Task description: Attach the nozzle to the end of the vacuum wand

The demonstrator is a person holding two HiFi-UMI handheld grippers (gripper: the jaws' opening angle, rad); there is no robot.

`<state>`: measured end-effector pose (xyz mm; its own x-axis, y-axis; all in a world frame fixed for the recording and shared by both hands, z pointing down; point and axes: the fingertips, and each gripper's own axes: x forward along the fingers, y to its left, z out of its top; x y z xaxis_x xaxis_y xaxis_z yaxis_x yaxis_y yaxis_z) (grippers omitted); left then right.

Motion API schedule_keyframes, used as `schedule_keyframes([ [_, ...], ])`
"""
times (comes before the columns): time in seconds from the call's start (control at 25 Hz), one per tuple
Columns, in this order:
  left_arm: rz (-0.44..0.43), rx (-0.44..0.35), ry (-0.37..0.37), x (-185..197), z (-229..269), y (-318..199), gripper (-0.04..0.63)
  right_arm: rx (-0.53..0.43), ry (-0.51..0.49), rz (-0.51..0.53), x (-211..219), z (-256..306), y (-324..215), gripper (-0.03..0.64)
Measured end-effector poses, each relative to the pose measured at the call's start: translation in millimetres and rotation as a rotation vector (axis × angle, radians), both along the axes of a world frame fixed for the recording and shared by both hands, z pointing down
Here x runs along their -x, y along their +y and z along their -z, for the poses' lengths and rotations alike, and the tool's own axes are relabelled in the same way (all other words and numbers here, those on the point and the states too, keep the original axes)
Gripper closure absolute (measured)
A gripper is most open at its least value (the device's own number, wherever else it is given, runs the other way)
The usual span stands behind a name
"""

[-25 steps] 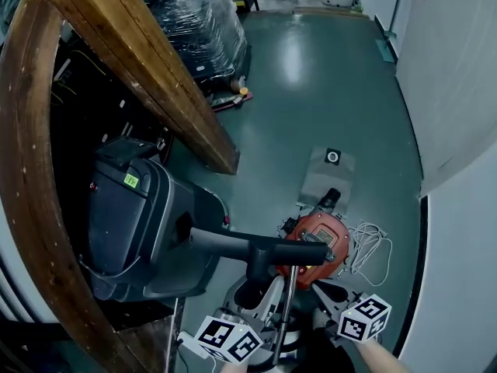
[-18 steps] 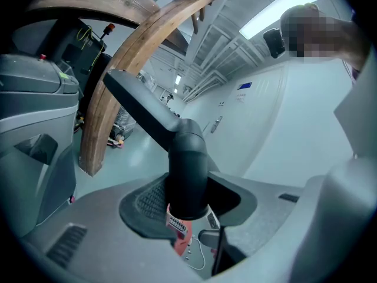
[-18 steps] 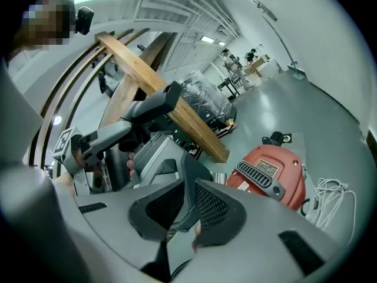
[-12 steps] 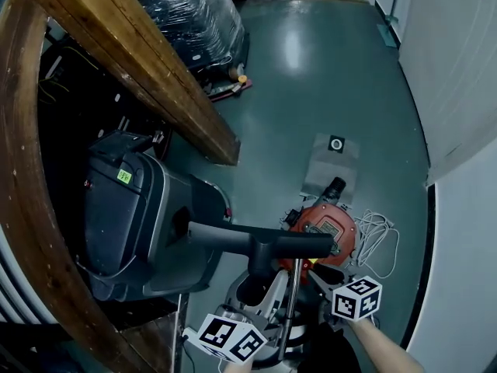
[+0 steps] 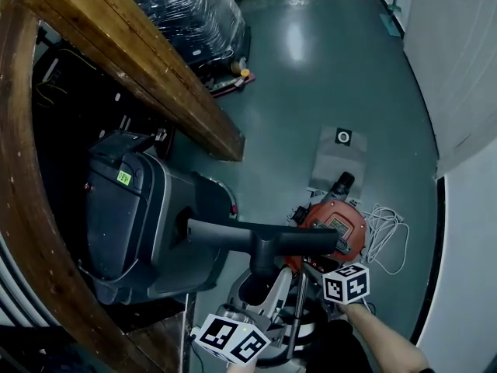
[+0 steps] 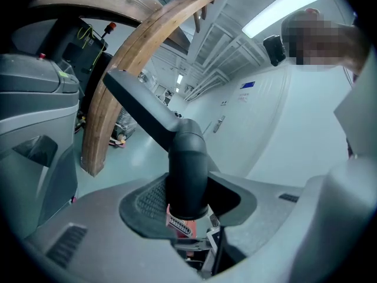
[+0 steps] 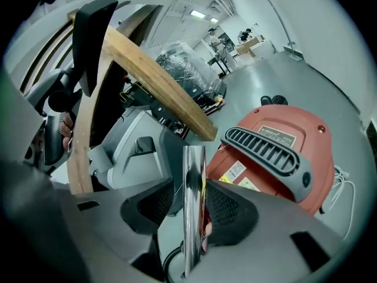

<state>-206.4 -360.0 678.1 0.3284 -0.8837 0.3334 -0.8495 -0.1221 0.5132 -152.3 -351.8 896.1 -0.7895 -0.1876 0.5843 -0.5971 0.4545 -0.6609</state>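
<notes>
The black T-shaped nozzle (image 5: pixel 264 238) hangs level over the floor, its round neck (image 6: pixel 187 175) pointing down. My left gripper (image 5: pixel 260 290) is shut on that neck (image 5: pixel 262 264), whose lower rim shows between the pads. The thin chrome wand (image 5: pixel 297 317) stands upright just right of the neck. In the right gripper view the chrome wand (image 7: pixel 193 205) runs up between the jaws of my right gripper (image 7: pixel 191 202), which are opening: a gap shows on its left side. My right gripper (image 5: pixel 309 274) sits in front of the red vacuum (image 5: pixel 338 225).
A big dark grey machine (image 5: pixel 132 216) stands at the left under a slanted wooden beam (image 5: pixel 147 61) and a curved wooden arch (image 5: pixel 31 208). A grey flat bag (image 5: pixel 338 162) and a white cable (image 5: pixel 386 238) lie by the vacuum. White wall (image 5: pixel 466 92) bounds the right.
My right gripper's marker cube has shifted up and left in the head view, closer to the red vacuum. The left gripper and the nozzle have stayed about where they were.
</notes>
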Motion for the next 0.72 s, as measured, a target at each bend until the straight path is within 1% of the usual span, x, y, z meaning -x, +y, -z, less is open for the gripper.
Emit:
schedule_keyframes([
  [0.12, -0.001, 0.006, -0.001, 3, -5, -1, 0.42, -0.006, 0.019, 0.024, 5, -10, -3, 0.446],
  [0.48, -0.002, 0.036, 0.011, 8, -24, -4, 0.419, -0.015, 0.025, 0.057, 17, -24, -3, 0.448],
  [0.72, 0.003, 0.052, 0.017, 13, -30, -5, 0.419, -0.007, 0.012, 0.041, 16, -23, -3, 0.459],
])
